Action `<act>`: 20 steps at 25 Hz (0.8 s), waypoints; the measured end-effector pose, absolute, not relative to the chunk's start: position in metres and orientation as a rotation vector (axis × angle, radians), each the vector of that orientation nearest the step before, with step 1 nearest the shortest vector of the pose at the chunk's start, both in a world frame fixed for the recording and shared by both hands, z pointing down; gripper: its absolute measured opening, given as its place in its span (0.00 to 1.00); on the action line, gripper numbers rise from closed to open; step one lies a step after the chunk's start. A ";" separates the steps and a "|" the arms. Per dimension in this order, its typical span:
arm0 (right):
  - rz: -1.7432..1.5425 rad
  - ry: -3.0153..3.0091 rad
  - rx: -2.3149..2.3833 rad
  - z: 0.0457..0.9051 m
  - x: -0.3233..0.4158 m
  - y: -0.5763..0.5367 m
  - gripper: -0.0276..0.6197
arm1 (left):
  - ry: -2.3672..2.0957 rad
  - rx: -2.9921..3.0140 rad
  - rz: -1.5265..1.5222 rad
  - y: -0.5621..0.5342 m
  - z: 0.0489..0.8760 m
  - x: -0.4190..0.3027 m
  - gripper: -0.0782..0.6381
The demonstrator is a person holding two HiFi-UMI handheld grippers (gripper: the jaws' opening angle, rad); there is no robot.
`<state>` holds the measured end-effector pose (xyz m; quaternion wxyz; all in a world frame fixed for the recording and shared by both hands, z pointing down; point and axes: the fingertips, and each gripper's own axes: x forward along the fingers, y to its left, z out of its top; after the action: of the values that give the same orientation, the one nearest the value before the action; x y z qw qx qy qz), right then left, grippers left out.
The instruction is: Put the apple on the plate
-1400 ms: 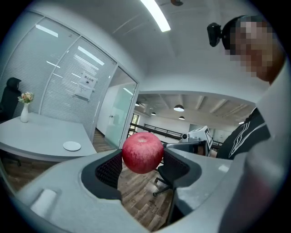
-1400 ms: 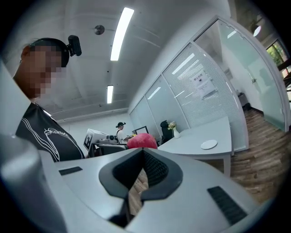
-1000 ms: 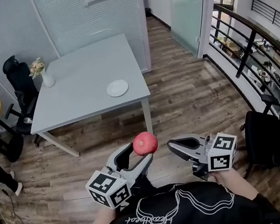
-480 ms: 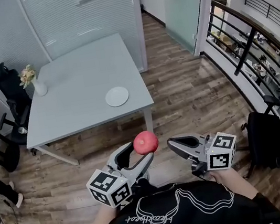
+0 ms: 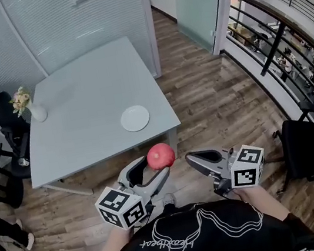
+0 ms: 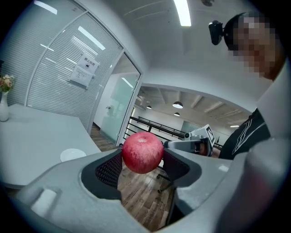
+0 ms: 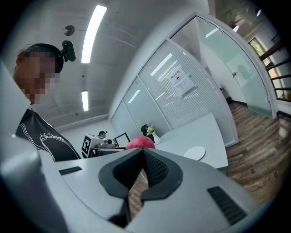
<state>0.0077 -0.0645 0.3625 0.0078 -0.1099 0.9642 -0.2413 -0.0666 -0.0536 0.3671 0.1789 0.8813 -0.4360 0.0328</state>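
A red apple (image 5: 160, 156) sits between the jaws of my left gripper (image 5: 152, 167), which is shut on it in the air over the wooden floor, short of the table's near edge. The left gripper view shows the apple (image 6: 142, 152) pinched between both dark pads. The white plate (image 5: 135, 118) lies on the grey table (image 5: 84, 116), near its right front corner, and shows small in both gripper views (image 6: 72, 155) (image 7: 197, 152). My right gripper (image 5: 198, 160) hangs beside the left one with its jaws together and nothing held.
A white vase with flowers (image 5: 29, 107) stands at the table's left edge. A black office chair (image 5: 3, 132) is left of the table, another dark chair (image 5: 312, 146) at far right. Glass partitions and a railing (image 5: 284, 29) bound the room.
The table and plate have drawn closer and lower in the head view as the person walks forward. Both grippers keep their pose, the apple still held.
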 end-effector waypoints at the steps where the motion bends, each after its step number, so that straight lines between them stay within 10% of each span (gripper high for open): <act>1: -0.760 3.011 -0.353 0.363 0.002 -0.070 0.06 | -1.230 2.494 0.101 -0.060 0.368 -0.073 0.51; 20: -0.839 2.978 -0.475 0.390 -0.075 -0.146 0.06 | -1.252 2.526 0.224 -0.155 0.404 -0.160 0.51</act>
<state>-0.0751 -0.1456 0.3896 0.0057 -0.1518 0.9514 -0.2680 -0.1599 -0.1551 0.4037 0.1561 0.8823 -0.4371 0.0783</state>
